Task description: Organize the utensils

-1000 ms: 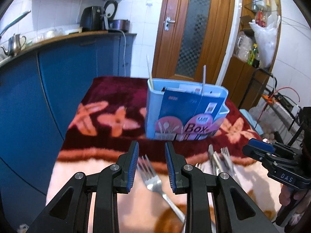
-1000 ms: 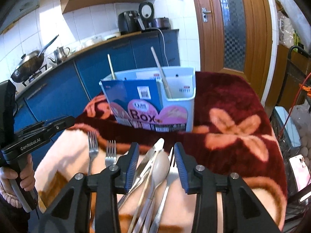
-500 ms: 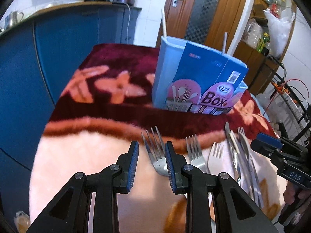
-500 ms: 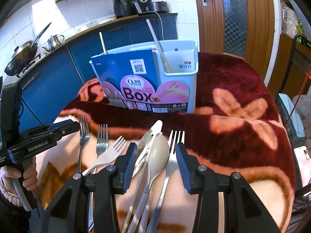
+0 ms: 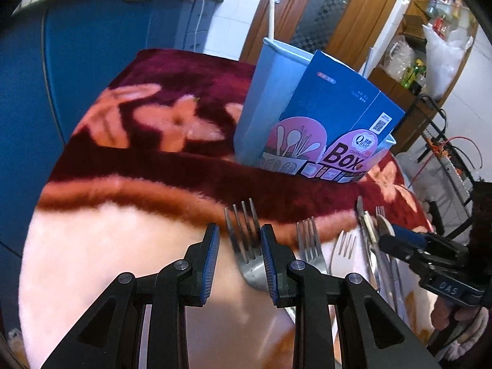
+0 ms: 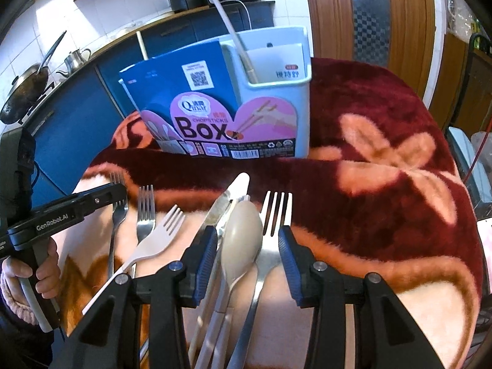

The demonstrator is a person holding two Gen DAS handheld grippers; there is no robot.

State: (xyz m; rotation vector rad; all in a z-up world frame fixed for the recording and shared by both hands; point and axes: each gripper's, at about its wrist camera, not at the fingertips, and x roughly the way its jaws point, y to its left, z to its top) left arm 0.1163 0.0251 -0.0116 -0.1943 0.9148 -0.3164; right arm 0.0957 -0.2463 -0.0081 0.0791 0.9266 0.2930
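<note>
The left claw [image 5: 240, 253] hung half-open around the head of a steel fork [image 5: 244, 240] on the blanketed surface [image 5: 123, 246], gripping nothing, so the pick-up was at hand (the right claw [image 6: 244, 256] gaped empty over a spoon [image 6: 243, 240]), next needing a squeeze, then a lift to the blue box [image 5: 276, 104].

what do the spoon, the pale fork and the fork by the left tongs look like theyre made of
Spoon: matte beige, no mirror glare, likely plastic, perhaps wheat-fibre composite.
Pale fork: off-white, dull, thick tines, probably the same plastic.
Fork between the left tongs: grey with bright reflections and thin tines, apparently polished stainless steel.
</note>
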